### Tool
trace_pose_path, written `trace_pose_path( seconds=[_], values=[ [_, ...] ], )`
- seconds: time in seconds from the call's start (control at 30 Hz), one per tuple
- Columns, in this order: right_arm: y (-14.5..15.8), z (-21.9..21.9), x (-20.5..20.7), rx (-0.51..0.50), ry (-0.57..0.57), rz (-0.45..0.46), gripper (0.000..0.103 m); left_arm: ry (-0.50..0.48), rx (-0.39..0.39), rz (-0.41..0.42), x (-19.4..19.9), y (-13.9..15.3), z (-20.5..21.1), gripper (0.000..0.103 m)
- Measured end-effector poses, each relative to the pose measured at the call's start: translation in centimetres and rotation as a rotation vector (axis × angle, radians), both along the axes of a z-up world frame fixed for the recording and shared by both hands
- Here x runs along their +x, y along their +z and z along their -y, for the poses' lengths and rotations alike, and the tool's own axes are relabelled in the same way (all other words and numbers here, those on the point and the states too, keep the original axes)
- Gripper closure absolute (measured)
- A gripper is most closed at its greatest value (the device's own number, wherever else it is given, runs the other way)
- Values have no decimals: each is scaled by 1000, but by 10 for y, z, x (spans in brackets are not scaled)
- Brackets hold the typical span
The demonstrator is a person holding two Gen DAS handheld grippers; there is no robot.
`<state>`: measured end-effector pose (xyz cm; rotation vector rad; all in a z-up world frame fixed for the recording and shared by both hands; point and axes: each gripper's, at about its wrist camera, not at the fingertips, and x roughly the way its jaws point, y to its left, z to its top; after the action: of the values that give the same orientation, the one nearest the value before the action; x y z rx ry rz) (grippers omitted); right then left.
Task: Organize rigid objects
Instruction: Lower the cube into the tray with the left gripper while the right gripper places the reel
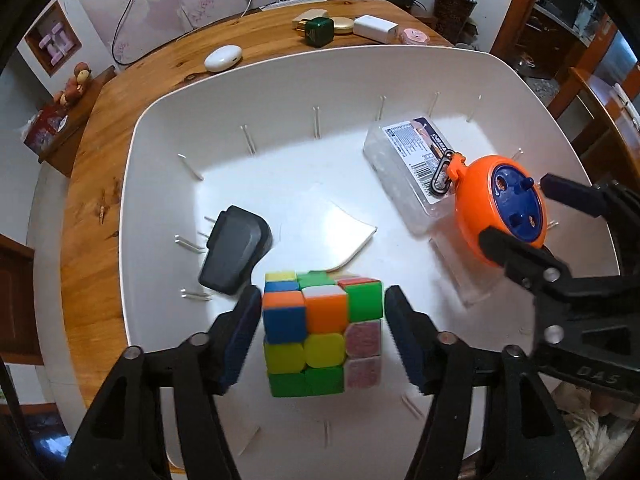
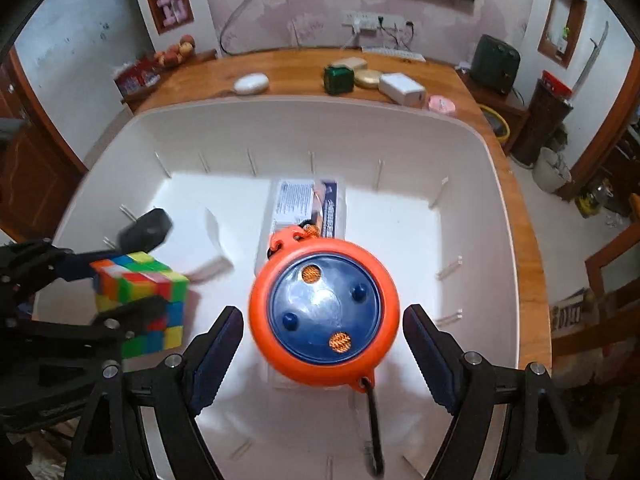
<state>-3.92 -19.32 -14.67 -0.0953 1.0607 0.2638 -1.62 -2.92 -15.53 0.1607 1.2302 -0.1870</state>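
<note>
While the left wrist view looks steeply down into the white bin [image 1: 168, 128] on the wooden table [image 1: 132, 92], the left gripper [image 1: 322, 336] straddles the colour cube [image 1: 320, 332], which sits on the bin floor near the near wall. Its fingers [image 1: 240, 332] stand a little wider than the cube, a thin gap showing on each side, so nothing is held. To finish this release cleanly, I judge the fingers should part a touch more and lift straight up, so neither pad drags the cube sideways into the black adapter [image 1: 234, 254] just to its far left. At the right of this view the right gripper [image 1: 516, 216] brackets the orange reel [image 1: 500, 212], which leans on the clear plastic case [image 1: 408, 172].

Seen from the right wrist, the right gripper [image 2: 324, 344] points down into the same bin, less steeply, with the orange reel centred between its fingers [image 2: 430, 356]. Clear space shows on both sides, so the fingers are wide and free of it. The reel rests on the clear plastic case [image 2: 304, 204] in the middle of the bin, and its black cord [image 2: 374, 420] trails toward the camera. Withdrawing upward without snagging that cord looks like the main care here. At the left the left gripper [image 2: 120, 288] flanks the colour cube [image 2: 140, 304].
</note>
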Motion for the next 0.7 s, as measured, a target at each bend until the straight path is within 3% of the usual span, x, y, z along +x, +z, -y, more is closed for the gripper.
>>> trace_pose_path(
  seconds=[0.1,0.4,0.7],
  values=[
    [7,3,-1,28,-14,36,20,5,8,15,0,2,0,21],
    [9,15,-1,78,-70,31,20,3,19,53,2,9,2,21],
    [12,10,-2,38,-68,52,20,13,28,149,2,27,-1,21]
  ],
)
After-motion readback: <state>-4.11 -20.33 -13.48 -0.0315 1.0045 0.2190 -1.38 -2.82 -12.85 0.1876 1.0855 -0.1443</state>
